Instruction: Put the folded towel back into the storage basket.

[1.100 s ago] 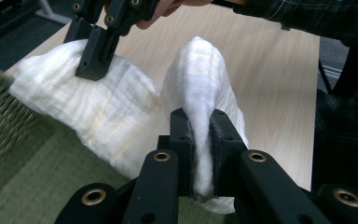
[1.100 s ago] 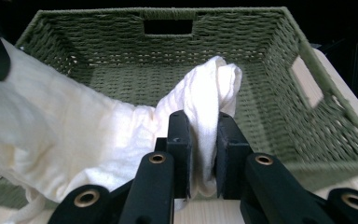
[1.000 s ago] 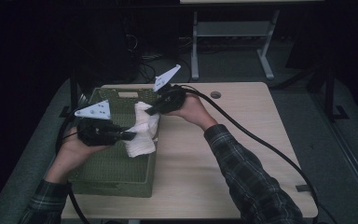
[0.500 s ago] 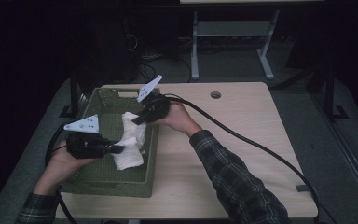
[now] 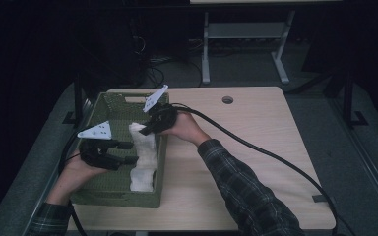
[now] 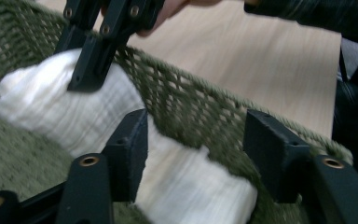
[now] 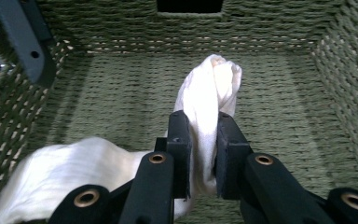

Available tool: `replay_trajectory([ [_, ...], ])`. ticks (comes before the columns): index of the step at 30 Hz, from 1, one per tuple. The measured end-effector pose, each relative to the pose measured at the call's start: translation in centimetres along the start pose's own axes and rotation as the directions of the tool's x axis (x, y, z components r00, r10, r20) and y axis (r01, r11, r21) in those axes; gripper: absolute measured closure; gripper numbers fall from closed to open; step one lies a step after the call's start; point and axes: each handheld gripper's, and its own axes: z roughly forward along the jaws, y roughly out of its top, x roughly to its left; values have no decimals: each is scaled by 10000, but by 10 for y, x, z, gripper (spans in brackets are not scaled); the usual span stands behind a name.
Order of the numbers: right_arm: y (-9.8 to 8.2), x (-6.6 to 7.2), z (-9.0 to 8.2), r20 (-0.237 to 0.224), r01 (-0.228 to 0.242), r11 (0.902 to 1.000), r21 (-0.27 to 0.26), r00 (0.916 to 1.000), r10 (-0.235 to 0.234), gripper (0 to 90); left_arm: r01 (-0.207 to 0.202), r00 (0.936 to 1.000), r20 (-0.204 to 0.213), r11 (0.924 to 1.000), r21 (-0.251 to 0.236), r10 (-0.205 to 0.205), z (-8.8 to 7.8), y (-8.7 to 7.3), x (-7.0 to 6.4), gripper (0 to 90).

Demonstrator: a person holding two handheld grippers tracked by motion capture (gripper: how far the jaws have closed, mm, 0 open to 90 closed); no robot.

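- The left gripper (image 5: 128, 152) is nearest to the person, low inside the green basket (image 5: 113, 196). Its jaws are wide apart and hold nothing. The white cloth (image 6: 182, 182) lies just past them
- The white cloth is in the basket, along the wall next to the bare table. One end lies flat on the basket floor and the other end is lifted up
- The right gripper (image 7: 200, 154) is a bit farther on, and its jaws are squeezed tight on the lifted end of the cloth, which sticks up in a twist above the jaws
- I think the cloth could slip out if the grip is only on a thin fold. It could also catch on the rough woven wall and drag the basket along if it is pulled hard
- The open left jaws sit close to the wall, so they might bump it or pinch the weave and not the cloth
- The right gripper's black cable (image 5: 275, 157) runs across the wooden table (image 5: 256, 123), which has a small round hole (image 5: 227, 100) near the far edge
- Far behind, on the dark floor, stand the white legs of another table (image 5: 246, 44)
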Motion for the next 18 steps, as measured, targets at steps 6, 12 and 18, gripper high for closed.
replay_trajectory([
  [6, -3, -17, 0, 109, -141, 9999, -50, 9998, 141, 781, -5, 10000, -27, 9995, -306, 4, 11, 9, 0, 357],
  [12, -3, -41, -8, 393, -418, 9987, -290, 9983, 429, 780, -37, 10000, 84, 9995, -313, 40, 18, 14, -1, 355],
  [18, -4, -56, -10, 668, -481, 9988, -134, 9966, 489, 774, -30, 9999, 112, 9989, -477, 36, 21, 17, 0, 348],
])
